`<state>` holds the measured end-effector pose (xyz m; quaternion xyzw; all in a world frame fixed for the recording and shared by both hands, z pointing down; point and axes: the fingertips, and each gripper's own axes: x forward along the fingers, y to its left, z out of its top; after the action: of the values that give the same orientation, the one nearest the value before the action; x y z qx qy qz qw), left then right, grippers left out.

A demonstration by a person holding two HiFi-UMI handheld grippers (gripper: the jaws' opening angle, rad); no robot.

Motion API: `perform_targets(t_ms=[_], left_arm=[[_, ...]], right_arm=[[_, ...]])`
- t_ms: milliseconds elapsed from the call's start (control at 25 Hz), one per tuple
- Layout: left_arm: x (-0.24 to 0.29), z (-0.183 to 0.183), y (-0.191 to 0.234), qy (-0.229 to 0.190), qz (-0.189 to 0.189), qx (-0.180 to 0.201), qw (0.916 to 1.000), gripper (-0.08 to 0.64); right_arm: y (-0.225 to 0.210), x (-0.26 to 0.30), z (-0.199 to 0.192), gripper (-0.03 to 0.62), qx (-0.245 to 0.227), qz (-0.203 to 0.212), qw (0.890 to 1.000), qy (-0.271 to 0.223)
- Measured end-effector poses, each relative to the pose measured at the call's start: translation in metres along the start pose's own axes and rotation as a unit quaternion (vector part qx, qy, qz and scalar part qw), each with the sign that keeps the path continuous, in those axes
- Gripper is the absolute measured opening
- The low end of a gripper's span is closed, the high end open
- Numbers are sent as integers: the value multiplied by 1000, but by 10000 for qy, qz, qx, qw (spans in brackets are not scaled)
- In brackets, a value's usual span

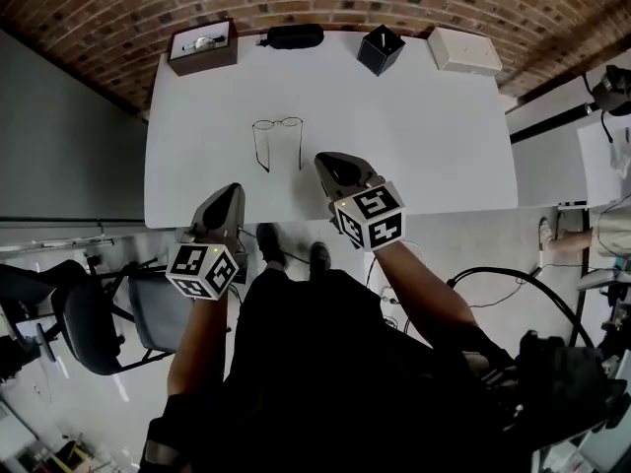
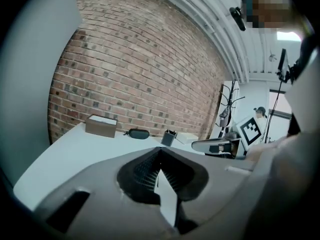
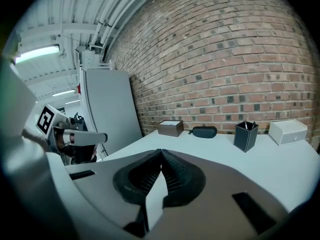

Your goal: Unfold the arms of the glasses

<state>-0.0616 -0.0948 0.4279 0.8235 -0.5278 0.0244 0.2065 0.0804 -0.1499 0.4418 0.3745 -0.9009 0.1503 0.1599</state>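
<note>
Thin wire-framed glasses (image 1: pixel 278 123) lie on the white table (image 1: pixel 424 136), left of its middle, lenses away from me and both arms stretched out toward the near edge. My left gripper (image 1: pixel 233 191) hangs at the table's near edge, below and left of the glasses, jaws shut with nothing in them (image 2: pixel 159 152). The right gripper (image 1: pixel 326 159) is over the table just right of the glasses' right arm, apart from it, also shut and empty (image 3: pixel 160 153). Neither gripper view shows the glasses.
Along the table's far edge stand a brown box with a watch (image 1: pixel 202 47), a black glasses case (image 1: pixel 293 35), a black pen holder (image 1: pixel 381 49) and a white box (image 1: pixel 463 49). A brick wall runs behind. A chair (image 1: pixel 89 323) stands at my left.
</note>
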Motion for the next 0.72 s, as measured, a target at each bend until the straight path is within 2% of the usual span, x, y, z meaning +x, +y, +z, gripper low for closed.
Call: perform_targets(t_ms=[120, 280, 440, 600, 720], left_arm=[[-6, 4, -14, -233, -51, -150, 9996, 11], [-11, 2, -24, -85, 76, 264, 9996, 11], [-27, 4, -17, 16, 272, 292, 9992, 11], [-42, 17, -15, -86, 195, 613, 9979, 11], [-51, 26, -8, -145, 117, 632, 9978, 11]], right_arm=[[6, -11, -3, 11, -87, 87, 9999, -87], [10, -19, 1, 11, -27, 98, 9996, -266], [21, -25, 12, 11, -137, 132, 9989, -439], [40, -30, 36, 11, -281, 334, 9946, -937], [51, -26, 40, 11, -399, 140, 9956, -835]])
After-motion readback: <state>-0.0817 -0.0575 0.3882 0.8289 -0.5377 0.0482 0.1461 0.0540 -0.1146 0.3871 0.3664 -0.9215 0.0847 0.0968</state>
